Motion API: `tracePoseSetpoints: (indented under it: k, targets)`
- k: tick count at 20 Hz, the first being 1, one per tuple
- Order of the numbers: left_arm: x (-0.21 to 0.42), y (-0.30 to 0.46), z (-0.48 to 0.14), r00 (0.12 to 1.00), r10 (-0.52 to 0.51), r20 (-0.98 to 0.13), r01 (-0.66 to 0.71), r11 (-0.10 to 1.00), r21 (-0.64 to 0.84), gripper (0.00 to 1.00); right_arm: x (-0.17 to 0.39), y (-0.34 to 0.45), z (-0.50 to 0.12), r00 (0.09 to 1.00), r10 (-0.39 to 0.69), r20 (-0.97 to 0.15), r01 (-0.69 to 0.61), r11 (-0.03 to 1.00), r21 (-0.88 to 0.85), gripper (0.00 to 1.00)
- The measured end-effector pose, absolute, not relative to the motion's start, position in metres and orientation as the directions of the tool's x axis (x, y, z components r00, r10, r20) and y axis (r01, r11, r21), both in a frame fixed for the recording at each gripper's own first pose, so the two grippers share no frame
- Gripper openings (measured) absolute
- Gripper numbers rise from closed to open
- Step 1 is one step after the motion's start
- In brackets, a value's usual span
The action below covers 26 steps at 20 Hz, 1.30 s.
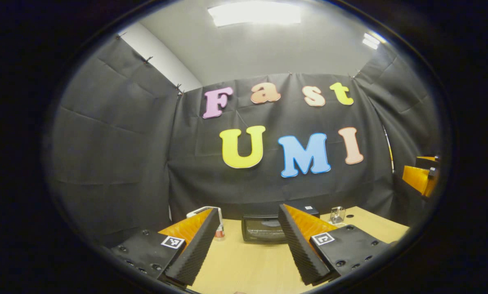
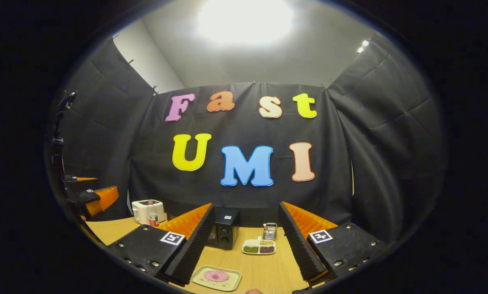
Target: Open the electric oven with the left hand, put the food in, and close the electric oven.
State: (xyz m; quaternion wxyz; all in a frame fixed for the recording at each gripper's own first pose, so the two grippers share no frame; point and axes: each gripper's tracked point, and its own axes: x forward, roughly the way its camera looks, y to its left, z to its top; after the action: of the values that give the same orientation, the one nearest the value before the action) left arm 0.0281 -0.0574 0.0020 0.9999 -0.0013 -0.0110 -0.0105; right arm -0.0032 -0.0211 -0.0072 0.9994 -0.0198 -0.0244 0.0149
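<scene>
A small black electric oven [image 1: 263, 229] stands at the back of the wooden table [image 1: 248, 265], its glass door shut; in the right gripper view the oven [image 2: 223, 233] shows its knob side. My left gripper [image 1: 248, 249] hangs open above the table, well short of the oven, with nothing between its fingers. A pale tray holding pink food [image 2: 216, 277] lies on the table just below my right gripper [image 2: 246, 253], which is open and holds nothing. The left gripper [image 2: 92, 200] also shows far off at the left edge of the right gripper view.
A white toaster [image 2: 148, 211] stands at the back left with a small red-and-white bottle [image 2: 153, 220] beside it. A divided dish of beans [image 2: 259, 246] and a small wire rack [image 2: 270, 231] sit right of the oven. Black cloth walls close the table.
</scene>
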Motion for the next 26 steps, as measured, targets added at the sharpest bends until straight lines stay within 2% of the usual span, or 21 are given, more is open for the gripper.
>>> tracePoseSetpoints:
  k: [4, 12, 16, 17, 18, 20, 21, 24, 26]
  targets:
    - [0.074, -0.070, 0.001, 0.998, -0.055, 0.033, 0.055, 0.998, 0.002, 1.00, 0.011, -0.020, -0.012, 0.999, 0.022, 0.033, -0.022, 1.000, -0.015, 0.95]
    - [0.179, -0.106, -0.027, 0.985, -0.169, 0.030, 0.170, 0.985, -0.028, 1.00, 0.051, -0.021, -0.019, 0.997, -0.075, 0.012, 0.075, 0.997, -0.005, 0.95]
    - [0.228, -0.126, -0.057, 0.973, -0.230, -0.001, 0.230, 0.973, -0.025, 1.00, 0.067, -0.027, -0.027, 0.989, -0.151, -0.006, 0.151, 0.989, 0.003, 0.95]
    - [0.239, -0.131, -0.065, 0.970, -0.244, -0.012, 0.243, 0.970, -0.025, 0.97, 0.070, -0.029, -0.029, 0.985, -0.171, -0.011, 0.171, 0.985, 0.000, 0.95]
    - [0.250, -0.136, -0.075, 0.967, -0.255, -0.023, 0.255, 0.967, -0.024, 1.00, 0.072, -0.032, -0.031, 0.982, -0.189, -0.017, 0.189, 0.982, -0.005, 0.95]
    - [0.270, -0.143, -0.093, 0.961, -0.274, -0.047, 0.274, 0.962, -0.019, 0.97, 0.079, -0.037, -0.037, 0.974, -0.225, -0.031, 0.224, 0.974, -0.016, 0.95]
    - [0.279, -0.146, -0.101, 0.957, -0.283, -0.058, 0.283, 0.959, -0.017, 1.00, 0.081, -0.039, -0.040, 0.970, -0.241, -0.040, 0.241, 0.970, -0.017, 0.95]
    - [0.304, -0.158, -0.131, 0.946, -0.310, -0.093, 0.312, 0.950, 0.002, 0.94, 0.088, -0.043, -0.052, 0.958, -0.278, -0.070, 0.278, 0.961, -0.014, 0.95]
    - [0.318, -0.164, -0.150, 0.939, -0.322, -0.122, 0.325, 0.946, 0.003, 0.97, 0.091, -0.044, -0.058, 0.952, -0.294, -0.087, 0.293, 0.956, -0.031, 0.95]
